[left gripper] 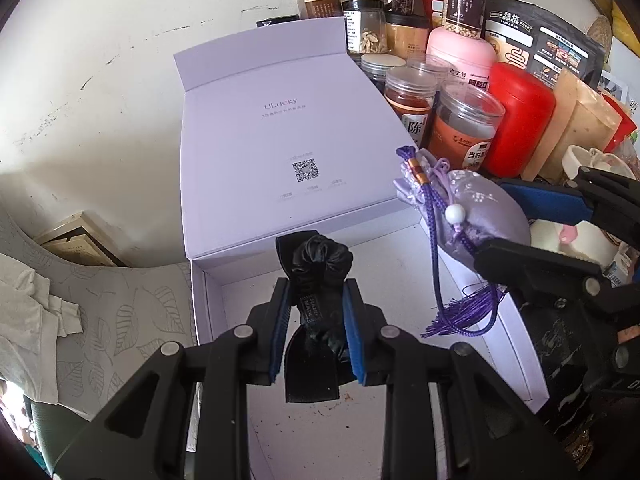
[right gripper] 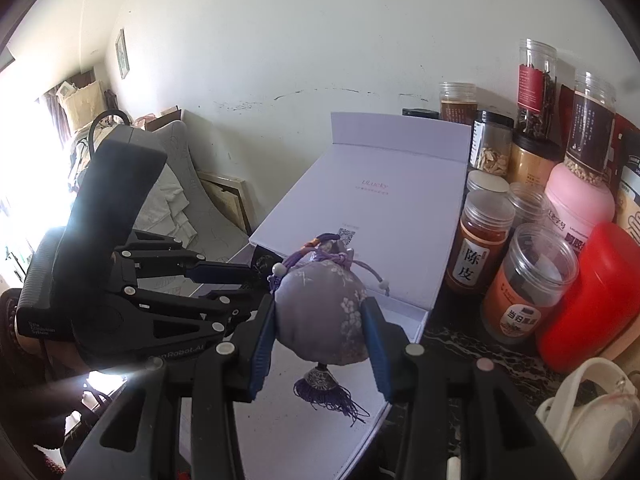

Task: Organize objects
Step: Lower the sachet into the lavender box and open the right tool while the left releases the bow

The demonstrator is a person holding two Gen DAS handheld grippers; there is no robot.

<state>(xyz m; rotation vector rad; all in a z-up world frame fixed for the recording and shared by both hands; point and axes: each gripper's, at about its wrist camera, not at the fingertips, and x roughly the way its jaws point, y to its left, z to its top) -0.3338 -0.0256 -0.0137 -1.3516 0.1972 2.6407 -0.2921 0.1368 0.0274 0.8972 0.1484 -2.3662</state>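
Your left gripper (left gripper: 316,312) is right up front, its blue pads pinching a black satin pouch (left gripper: 316,280) by the sides — the gathered top pokes up above the fingertips, and the flat black end hangs below them. Under it sits the open tray of the lavender box (left gripper: 208,308), white inside, so the pouch is above the near end of that tray. Just to the right, your right gripper (right gripper: 320,316) clamps a purple embroidered sachet (right gripper: 320,300) across its round belly; the sachet's tassel (right gripper: 324,396) dangles beneath, and its braided cord with a white bead (left gripper: 455,213) drops over the box's right wall. Both loads are off the surface, side by side over the box. Beyond them the box lid (left gripper: 280,140) lies folded back flat, printed with a small logo and a square code. Farther right, a cluster of jars crowds the dark counter — an orange-filled jar (right gripper: 524,280), a red canister (right gripper: 592,300), a pink tub (right gripper: 576,196) — and the white wall (right gripper: 280,40) closes off the back.
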